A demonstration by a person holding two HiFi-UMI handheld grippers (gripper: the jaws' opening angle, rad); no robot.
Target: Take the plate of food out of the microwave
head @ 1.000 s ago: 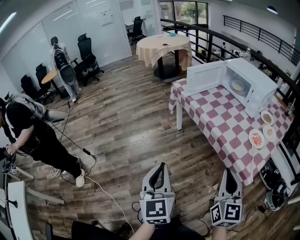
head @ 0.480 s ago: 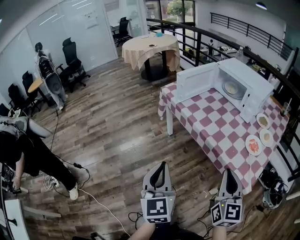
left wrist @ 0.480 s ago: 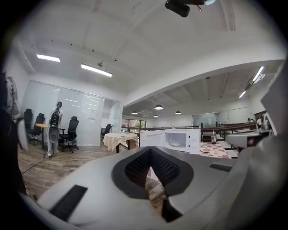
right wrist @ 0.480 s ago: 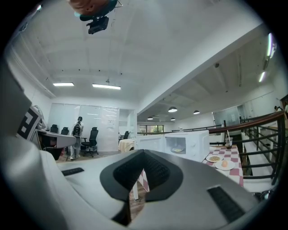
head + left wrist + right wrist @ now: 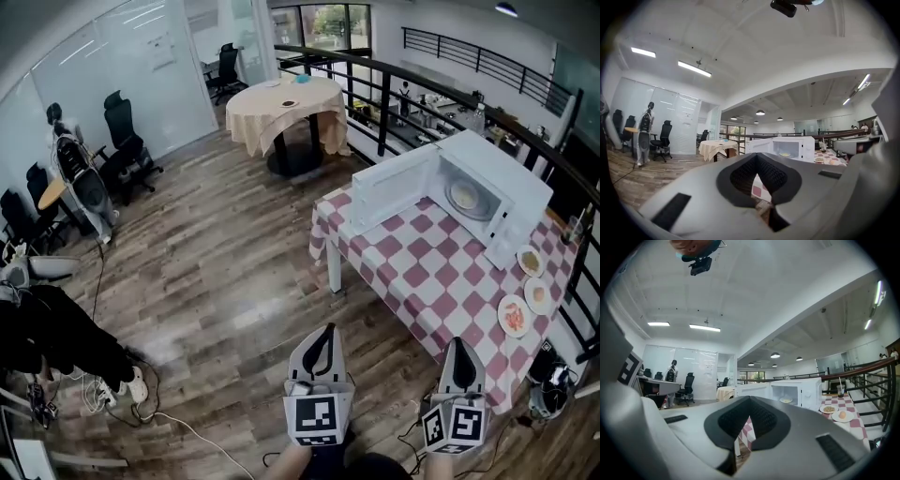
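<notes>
The plate of food [image 5: 466, 196] sits inside the microwave [image 5: 502, 169], not yet touched. What is on the plate is too small to make out from here. The microwave stands along the far edge of the checkered table [image 5: 422, 281], toward its left end. Its door [image 5: 389, 192] is swung wide and hangs out near the table's left corner. Three small plates [image 5: 531, 261] lie toward the right end of the table, beside the microwave.

Both grippers are held low over the wooden floor [image 5: 216, 272], well apart from the table and pointing level toward it. The left gripper [image 5: 324, 332] has its jaws clenched together with nothing between them, which its own view confirms [image 5: 757, 158]. The right gripper [image 5: 457, 344] is likewise closed and empty [image 5: 750, 400].

The plate lies ahead and to the right of both grippers, and the right one is nearer. The open door stands on the left gripper's side of the cavity, so the right gripper probably has the clearer line in. In both gripper views the plate [image 5: 786, 400] shows inside the cavity, up and to the right of the jaw tips. Being round, the plate has no long axis to line up with. The reach turns on closing the gap to the table's near edge and opening the jaws first.
</notes>
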